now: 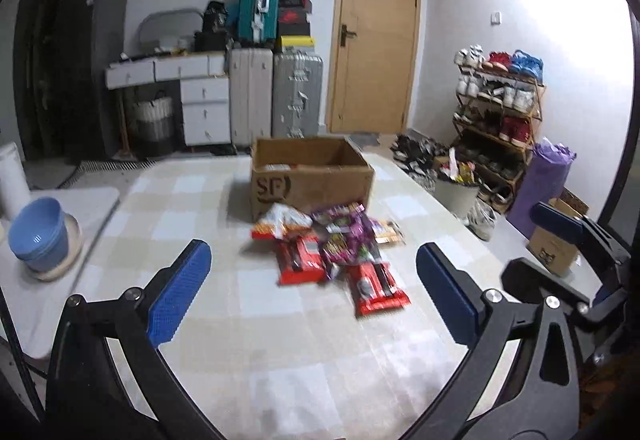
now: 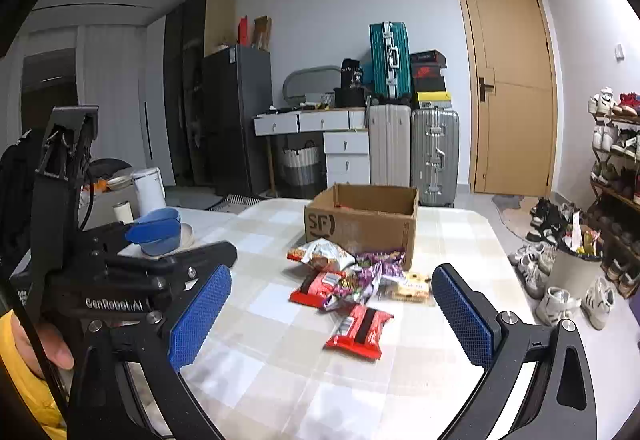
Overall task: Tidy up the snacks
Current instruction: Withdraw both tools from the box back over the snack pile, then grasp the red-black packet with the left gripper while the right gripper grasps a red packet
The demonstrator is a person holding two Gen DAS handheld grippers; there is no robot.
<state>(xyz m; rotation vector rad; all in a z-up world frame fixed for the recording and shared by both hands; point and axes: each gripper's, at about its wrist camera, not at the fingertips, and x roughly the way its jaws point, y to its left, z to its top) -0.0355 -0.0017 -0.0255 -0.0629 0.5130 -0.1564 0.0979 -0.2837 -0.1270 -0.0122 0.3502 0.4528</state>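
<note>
Cardboard box holds some packets, snack pile outside it; both grippers spread, empty.

lived-in home, entry/storage room: wooden door at 1 o'clock, loaded shoe rack at 3, stacked suitcases and white drawer unit at 12, checked-cloth table in front.

Bright indoor light, motion blur, fisheye-warped edges

Background items: wooden door, three suitcases, white drawer unit, shoe rack, blue bowls, dark refrigerator.
</note>
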